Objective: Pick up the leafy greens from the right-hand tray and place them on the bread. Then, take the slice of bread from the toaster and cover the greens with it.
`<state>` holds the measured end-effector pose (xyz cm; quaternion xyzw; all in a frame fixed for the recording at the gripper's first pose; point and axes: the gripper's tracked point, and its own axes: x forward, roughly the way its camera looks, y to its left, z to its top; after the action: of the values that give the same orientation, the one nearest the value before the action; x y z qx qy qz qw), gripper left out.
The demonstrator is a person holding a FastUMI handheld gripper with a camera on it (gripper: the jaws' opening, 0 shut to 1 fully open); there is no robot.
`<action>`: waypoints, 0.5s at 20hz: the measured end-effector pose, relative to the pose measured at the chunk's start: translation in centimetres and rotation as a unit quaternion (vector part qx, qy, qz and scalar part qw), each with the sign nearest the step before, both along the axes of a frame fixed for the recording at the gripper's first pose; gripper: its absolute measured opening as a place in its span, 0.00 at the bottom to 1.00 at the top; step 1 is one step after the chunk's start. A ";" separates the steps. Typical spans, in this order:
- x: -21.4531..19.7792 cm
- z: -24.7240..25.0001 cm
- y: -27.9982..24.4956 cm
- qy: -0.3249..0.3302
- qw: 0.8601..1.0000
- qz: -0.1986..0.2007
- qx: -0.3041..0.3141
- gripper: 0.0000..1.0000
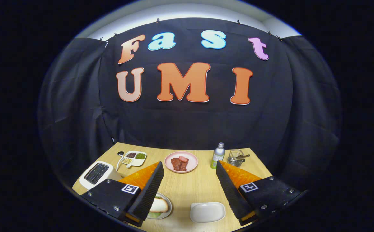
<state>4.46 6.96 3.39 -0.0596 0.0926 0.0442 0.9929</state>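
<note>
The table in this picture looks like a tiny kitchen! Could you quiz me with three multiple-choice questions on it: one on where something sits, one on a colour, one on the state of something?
1. Where is the pink plate of meat?
A. beyond the fingers, between the divided dish and the bottle
B. on top of the toaster
C. between the fingers, next to the white tray

2. What colour is the toaster?
A. red
B. white
C. green

3. How do the gripper's fingers stand?
A. shut on the bottle
B. shut on the bread
C. open, wide apart, holding nothing

Answers:
1 A: the plate lies past the fingertips, with the divided dish on one side and the bottle on the other.
2 B: its body is white, slots dark.
3 C: bare table shows between the fingers.
</note>
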 end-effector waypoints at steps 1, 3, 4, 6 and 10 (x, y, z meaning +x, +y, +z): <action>-0.1 0.7 -0.5 -0.014 1.000 -0.004 -0.004 0.98; -0.5 1.7 -1.1 -0.031 0.999 -0.007 -0.004 0.98; -0.7 1.9 -1.5 -0.031 0.999 -0.009 0.000 0.98; -0.7 2.1 -2.3 -0.033 0.999 -0.015 0.008 0.98; -0.8 2.3 -4.0 -0.037 0.999 -0.027 0.008 0.98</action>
<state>3.65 3.00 5.73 -0.0510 0.0567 0.0156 0.9970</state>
